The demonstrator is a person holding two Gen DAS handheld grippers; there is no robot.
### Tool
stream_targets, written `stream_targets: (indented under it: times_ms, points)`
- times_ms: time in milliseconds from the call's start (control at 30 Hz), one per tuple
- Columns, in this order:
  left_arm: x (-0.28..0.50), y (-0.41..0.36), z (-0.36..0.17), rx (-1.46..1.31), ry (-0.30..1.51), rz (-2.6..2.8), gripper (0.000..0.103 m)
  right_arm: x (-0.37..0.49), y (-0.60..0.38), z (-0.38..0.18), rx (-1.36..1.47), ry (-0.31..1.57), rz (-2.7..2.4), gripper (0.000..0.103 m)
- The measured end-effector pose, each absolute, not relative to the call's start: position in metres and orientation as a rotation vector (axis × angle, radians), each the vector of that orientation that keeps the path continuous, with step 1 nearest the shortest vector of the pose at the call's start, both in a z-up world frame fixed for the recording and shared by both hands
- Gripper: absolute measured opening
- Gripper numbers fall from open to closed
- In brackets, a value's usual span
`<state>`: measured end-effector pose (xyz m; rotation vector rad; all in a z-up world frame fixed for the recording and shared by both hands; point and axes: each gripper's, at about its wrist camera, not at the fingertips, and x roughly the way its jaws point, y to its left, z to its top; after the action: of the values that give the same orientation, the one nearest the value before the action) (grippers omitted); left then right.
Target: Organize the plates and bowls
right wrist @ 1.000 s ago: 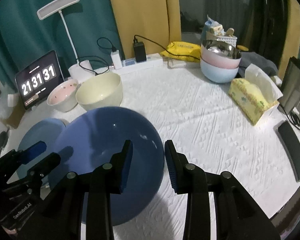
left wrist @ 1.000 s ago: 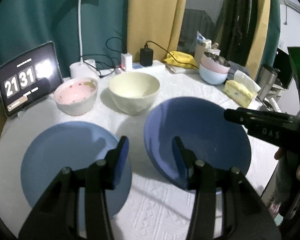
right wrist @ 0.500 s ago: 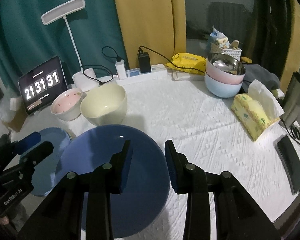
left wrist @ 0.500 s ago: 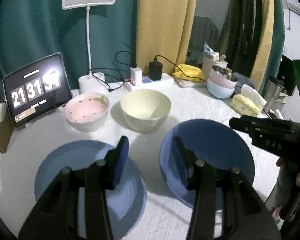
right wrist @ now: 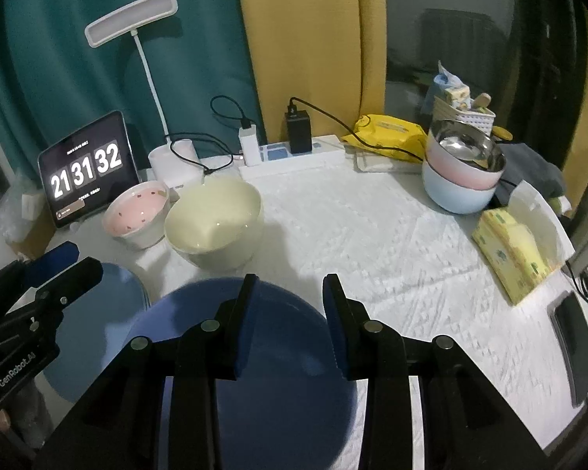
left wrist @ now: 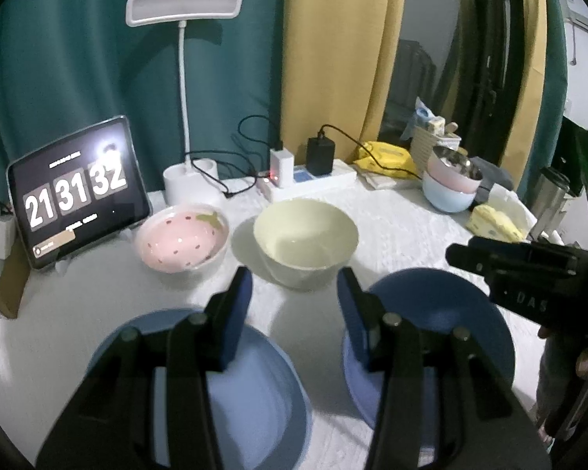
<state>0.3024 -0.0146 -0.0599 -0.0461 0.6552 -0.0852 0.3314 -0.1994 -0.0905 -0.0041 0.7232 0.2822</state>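
Note:
Two plates lie side by side on the white tablecloth: a light blue plate [left wrist: 254,391] on the left and a darker blue plate [right wrist: 290,337] on the right. Behind them stand a cream bowl [left wrist: 305,243] and a pink strawberry bowl [left wrist: 182,241]. My left gripper [left wrist: 294,286] hovers above the gap between the plates, open, with nothing between its fingers. My right gripper [right wrist: 290,293] hangs over the darker plate's far rim, also open and empty. The left gripper [right wrist: 78,262] shows at the left edge of the right wrist view, over the light blue plate [right wrist: 98,313].
A tablet clock [left wrist: 74,192], a white desk lamp [left wrist: 184,4] and a power strip with chargers [right wrist: 290,152] line the back. Stacked bowls [right wrist: 462,172] stand back right, beside a yellow tissue pack [right wrist: 517,250] and a phone [right wrist: 576,340] at the edge.
Both grippers have drawn back from the table and risen a little, so the plates sit lower and smaller in view. Neither jaw gap has changed and nothing was picked up.

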Motion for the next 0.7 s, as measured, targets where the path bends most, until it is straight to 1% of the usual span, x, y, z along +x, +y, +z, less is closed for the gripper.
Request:
stream_targets:
  times_ms: [700]
  points:
    - [0.352, -0.006, -0.068, -0.075, 0.679, -0.069, 0.047, 0.382, -0.176, -0.094, -0.026, 0.745, 0.318, 0.035]
